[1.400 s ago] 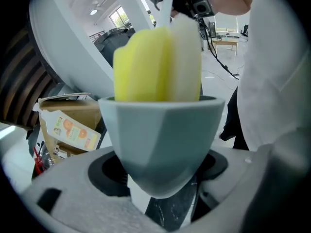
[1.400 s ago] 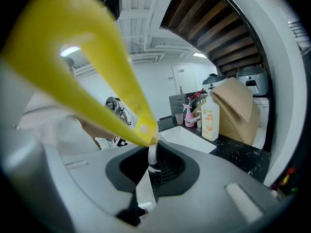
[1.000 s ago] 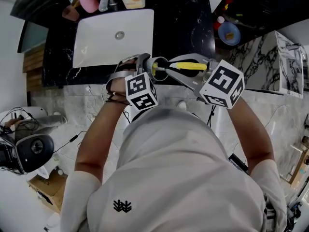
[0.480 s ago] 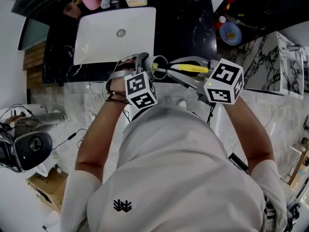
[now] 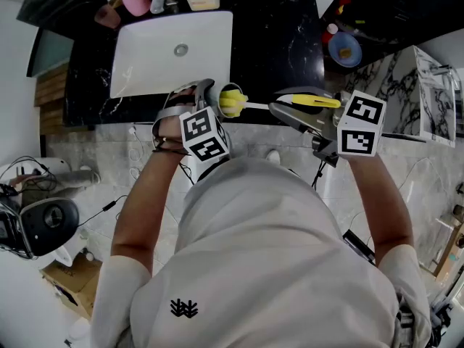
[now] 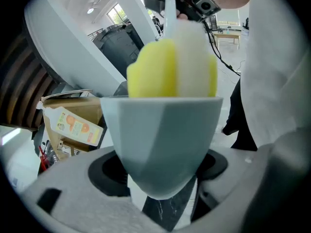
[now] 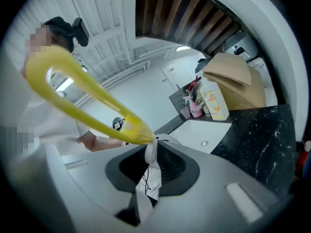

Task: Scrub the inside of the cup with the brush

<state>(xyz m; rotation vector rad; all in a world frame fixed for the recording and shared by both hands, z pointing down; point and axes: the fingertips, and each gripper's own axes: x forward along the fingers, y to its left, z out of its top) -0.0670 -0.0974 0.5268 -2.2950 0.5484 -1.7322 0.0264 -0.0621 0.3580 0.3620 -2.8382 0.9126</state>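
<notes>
I count one cup, one brush and two claws, all in front of the white sink point(image 5: 145, 67), which is itself empty. My left forearm point(image 5: 145, 194) comes up to just in front of the sink's near right corner. There the left claw point(image 6: 160, 169) stands wide, its pads pressed on the lower sides of the pale cup point(image 6: 160, 135). The cup hangs over the front edge of the dark counter point(image 5: 279, 42), just off that same corner of the sink, its mouth turned to the right. Inside it sits the lower part of the brush's yellow-and-white sponge head, the rest bulging out past the rim. The brush point(image 5: 313, 101) runs rightward away from the sink, a thin white stem and then a yellow loop handle. The right claw point(image 7: 153, 166) is closed down narrow on the white stem where it meets the handle, and the handle lies back over the claw's body. That claw lies close to level, pointing left toward the cup, with my right forearm point(image 5: 380, 194) reaching up behind it, well right of the sink.
</notes>
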